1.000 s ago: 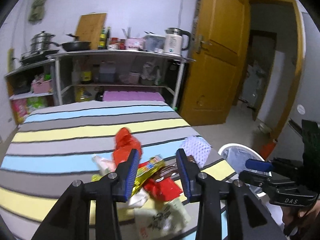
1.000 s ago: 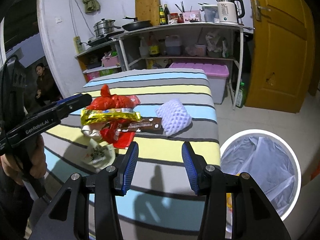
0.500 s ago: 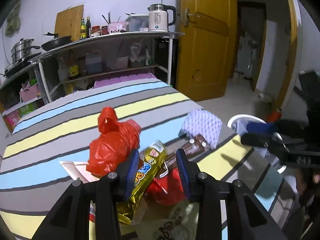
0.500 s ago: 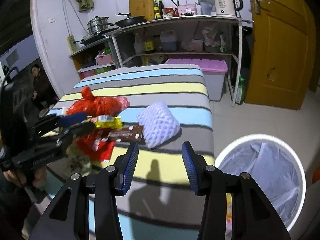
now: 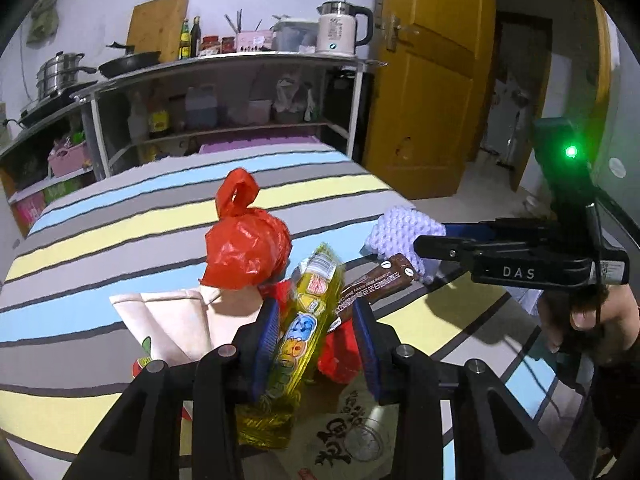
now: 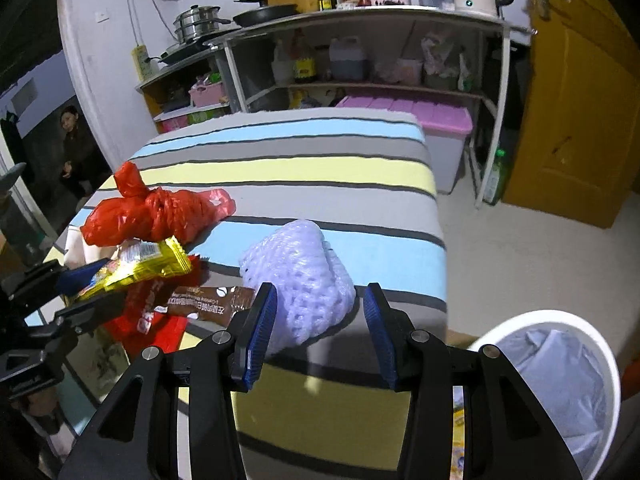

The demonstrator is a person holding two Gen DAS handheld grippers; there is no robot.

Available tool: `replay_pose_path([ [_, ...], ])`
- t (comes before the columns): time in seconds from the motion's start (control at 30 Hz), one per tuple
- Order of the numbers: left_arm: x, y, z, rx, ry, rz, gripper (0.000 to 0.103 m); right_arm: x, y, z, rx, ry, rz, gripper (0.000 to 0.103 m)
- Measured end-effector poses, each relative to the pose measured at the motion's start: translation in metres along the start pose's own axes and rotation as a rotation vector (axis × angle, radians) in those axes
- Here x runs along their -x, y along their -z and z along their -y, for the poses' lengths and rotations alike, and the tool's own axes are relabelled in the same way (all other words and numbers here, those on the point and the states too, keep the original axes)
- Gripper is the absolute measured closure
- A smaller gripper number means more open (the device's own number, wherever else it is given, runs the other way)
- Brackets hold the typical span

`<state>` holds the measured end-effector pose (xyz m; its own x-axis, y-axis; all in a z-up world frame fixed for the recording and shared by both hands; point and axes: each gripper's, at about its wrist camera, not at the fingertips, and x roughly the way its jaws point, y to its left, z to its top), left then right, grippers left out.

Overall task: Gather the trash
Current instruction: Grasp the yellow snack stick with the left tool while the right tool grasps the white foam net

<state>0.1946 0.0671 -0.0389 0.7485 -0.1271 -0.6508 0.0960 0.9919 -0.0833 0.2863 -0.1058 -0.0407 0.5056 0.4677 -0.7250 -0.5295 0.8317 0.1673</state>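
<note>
Striped table cover (image 6: 280, 168), grey, blue and yellow bands, spread ahead of both grippers. White-rimmed bin (image 6: 560, 364) with pale liner just right of right gripper, below table edge. Shelving (image 5: 224, 92) well beyond, with pan, pots, bottles and white kettle; lettering there too small to read.

Trash pile on the cover. Red plastic bag (image 5: 246, 248), knotted, just ahead and left of left gripper. White foam fruit net (image 6: 300, 276) directly ahead of right gripper, its near end between the pads. Cream paper packet (image 5: 172, 320) left of left gripper, under the red bag. Yellow foil wrapper (image 5: 304, 328), cartoon print and blue lettering not legible, lying lengthwise between left pads, close to the left pad. Brown bar wrapper (image 5: 376, 284), white characters too small to read, ahead and right of left gripper, touching the foam net. Pale packet with black brush characters (image 5: 348, 428) under left gripper.

Left gripper (image 5: 316, 340) parted around yellow wrapper; a firm pinch not visible. Right gripper (image 6: 316, 320) parted, straddling foam net, right pad clear of it. "DAS" legible on right gripper body in left view, held by a hand (image 5: 588, 320).
</note>
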Motion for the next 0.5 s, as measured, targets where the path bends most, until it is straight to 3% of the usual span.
replay_pose_path([
  [0.13, -0.002, -0.001, -0.001, 0.003, -0.016, -0.007, 0.077, -0.002, -0.002, 0.000, 0.000, -0.024, -0.010, 0.058],
  [0.2, -0.001, -0.002, -0.002, 0.003, -0.021, -0.005, 0.084, -0.001, -0.001, -0.001, 0.000, -0.026, -0.007, 0.070],
  [0.27, -0.001, -0.002, -0.002, 0.005, -0.025, -0.001, 0.087, 0.002, 0.001, -0.002, -0.004, -0.026, -0.001, 0.076],
  [0.33, 0.001, -0.002, -0.003, 0.013, -0.022, 0.003, 0.089, 0.007, 0.004, -0.002, -0.010, -0.019, 0.013, 0.081],
  [0.5, 0.010, -0.004, 0.001, 0.020, -0.009, 0.025, 0.091, 0.025, 0.009, -0.002, -0.039, -0.011, 0.052, 0.083],
])
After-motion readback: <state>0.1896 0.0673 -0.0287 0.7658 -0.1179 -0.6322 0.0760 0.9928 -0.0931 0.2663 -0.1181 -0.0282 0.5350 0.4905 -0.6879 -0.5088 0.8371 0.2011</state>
